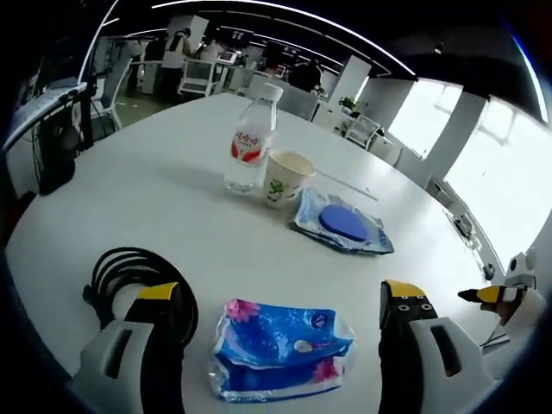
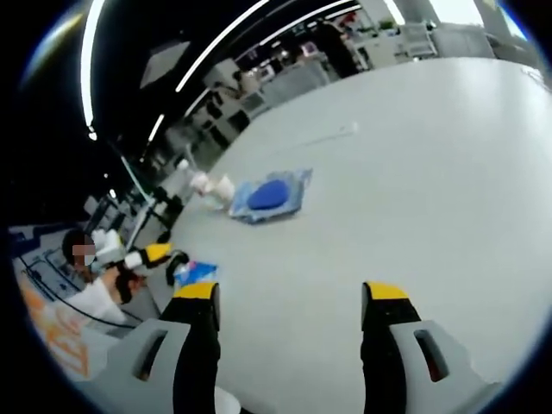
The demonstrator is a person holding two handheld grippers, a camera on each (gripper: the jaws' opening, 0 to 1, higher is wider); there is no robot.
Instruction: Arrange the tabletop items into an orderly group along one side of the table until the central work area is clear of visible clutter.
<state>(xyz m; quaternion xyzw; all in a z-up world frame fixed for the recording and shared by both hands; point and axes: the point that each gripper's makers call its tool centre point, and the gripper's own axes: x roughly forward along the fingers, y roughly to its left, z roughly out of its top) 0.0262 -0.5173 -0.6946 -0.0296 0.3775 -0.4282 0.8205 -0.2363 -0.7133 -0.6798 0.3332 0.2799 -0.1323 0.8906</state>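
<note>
A blue tissue pack (image 1: 280, 347) with pink flowers lies on the white table (image 1: 155, 190), between the jaws of my open left gripper (image 1: 283, 295), and neither jaw touches it. A coiled black cable (image 1: 129, 272) sits by the left jaw. Farther off stand a water bottle (image 1: 253, 138) with a red label and a paper cup (image 1: 285, 177), with a blue round pad in a clear packet (image 1: 341, 222) beside them. My right gripper (image 2: 291, 293) is open over bare table (image 2: 414, 172). In its view I see the packet (image 2: 272, 197), the cup (image 2: 222, 188) and the tissue pack (image 2: 197, 272).
A thin white stick (image 1: 345, 183) lies behind the cup. The right gripper (image 1: 500, 291) pokes in at the right edge. The left gripper (image 2: 142, 256), held in a hand, shows near the table's edge. Chairs, desks and people stand beyond the far end.
</note>
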